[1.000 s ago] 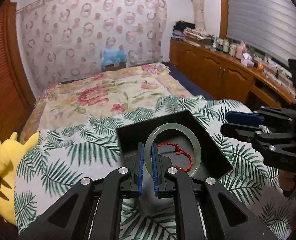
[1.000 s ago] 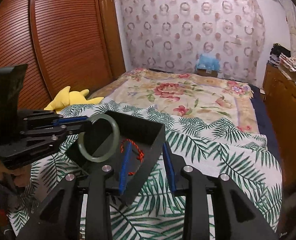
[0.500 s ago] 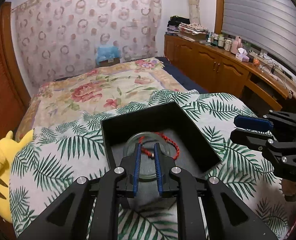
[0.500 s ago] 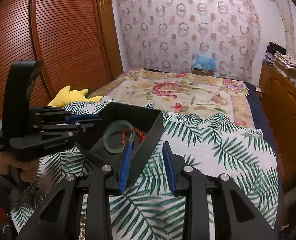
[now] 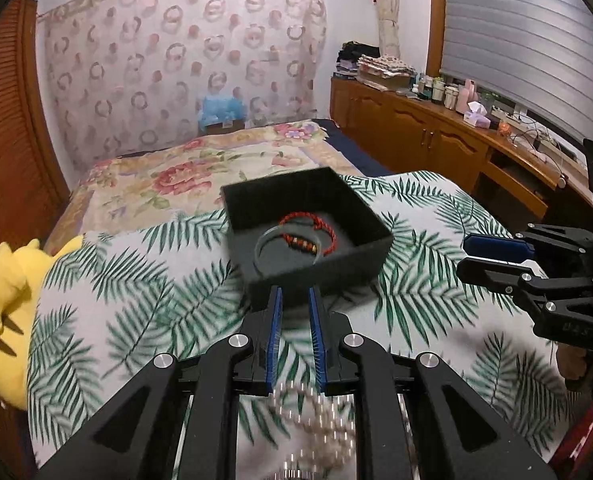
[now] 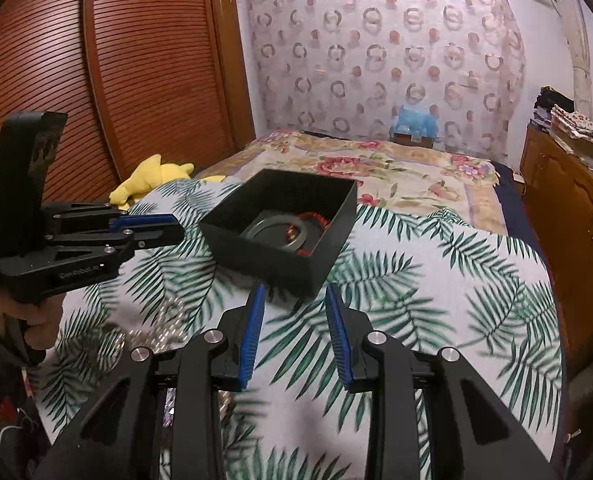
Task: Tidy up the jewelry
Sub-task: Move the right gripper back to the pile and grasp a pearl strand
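Note:
A black open box stands on the palm-leaf cloth; it also shows in the right wrist view. Inside lie a pale green bangle and a red braided cord bracelet. My left gripper is open a little and empty, just in front of the box's near wall. A blurred pearl necklace lies on the cloth under it; it also shows in the right wrist view. My right gripper is open and empty, in front of the box's near corner.
The palm-leaf cloth covers a raised surface at the foot of a floral bed. A yellow plush toy lies at the left edge. Wooden cabinets run along the right, a slatted wardrobe along the left.
My left gripper lowered the green bangle into the box, let go of it and drew back toward me. The pearl necklace has come into view. My right gripper drew back slightly.

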A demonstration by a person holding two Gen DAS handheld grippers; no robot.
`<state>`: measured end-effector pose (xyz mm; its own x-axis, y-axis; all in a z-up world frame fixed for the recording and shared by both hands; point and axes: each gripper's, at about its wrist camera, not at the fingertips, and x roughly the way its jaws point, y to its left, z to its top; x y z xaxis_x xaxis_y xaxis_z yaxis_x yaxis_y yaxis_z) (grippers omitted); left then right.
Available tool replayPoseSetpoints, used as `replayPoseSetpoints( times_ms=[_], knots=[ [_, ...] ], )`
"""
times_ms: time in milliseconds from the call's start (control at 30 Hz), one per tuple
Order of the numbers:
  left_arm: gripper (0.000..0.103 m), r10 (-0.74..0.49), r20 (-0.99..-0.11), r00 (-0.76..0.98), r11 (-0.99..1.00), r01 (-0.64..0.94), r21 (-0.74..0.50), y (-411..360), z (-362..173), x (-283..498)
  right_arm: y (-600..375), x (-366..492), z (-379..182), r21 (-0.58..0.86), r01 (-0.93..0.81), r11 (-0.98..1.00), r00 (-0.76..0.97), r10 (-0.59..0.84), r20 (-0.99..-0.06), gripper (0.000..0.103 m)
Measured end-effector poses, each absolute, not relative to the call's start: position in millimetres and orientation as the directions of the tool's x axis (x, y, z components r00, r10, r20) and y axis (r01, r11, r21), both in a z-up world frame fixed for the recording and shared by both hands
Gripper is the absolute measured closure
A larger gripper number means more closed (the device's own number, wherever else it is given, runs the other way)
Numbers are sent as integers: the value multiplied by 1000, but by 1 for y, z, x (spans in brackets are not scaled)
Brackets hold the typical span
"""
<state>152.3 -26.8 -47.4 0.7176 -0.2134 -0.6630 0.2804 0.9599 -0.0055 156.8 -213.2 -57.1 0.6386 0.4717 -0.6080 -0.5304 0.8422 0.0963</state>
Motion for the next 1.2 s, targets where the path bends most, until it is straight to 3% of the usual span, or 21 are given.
replayPoseSetpoints(
  times_ms=[133, 567, 700, 767, 933, 1200],
  knots=[
    [88, -203, -656, 727, 966, 260, -10, -17, -48, 125, -211, 138, -61, 92, -537, 839, 632, 472, -615, 69],
    [53, -163, -657, 736, 980, 200, -19, 7, -60, 76, -187, 105, -89, 113, -591, 799, 546, 499, -673, 69],
    [52, -166, -673, 721, 982, 187, -42, 12, -72, 72, -172, 101, -99, 118, -624, 773, 506, 514, -692, 69],
    [52, -165, -685, 710, 982, 181, -49, 14, -79, 71, -167, 100, -103, 118, -635, 764, 491, 517, -701, 76],
    [52, -170, -690, 704, 981, 186, -52, 12, -84, 70, -158, 98, -106, 108, -651, 751, 470, 511, -719, 81],
    [52, -176, -695, 697, 980, 189, -59, 11, -90, 69, -150, 105, -108, 105, -651, 752, 451, 495, -743, 85]
  ],
)
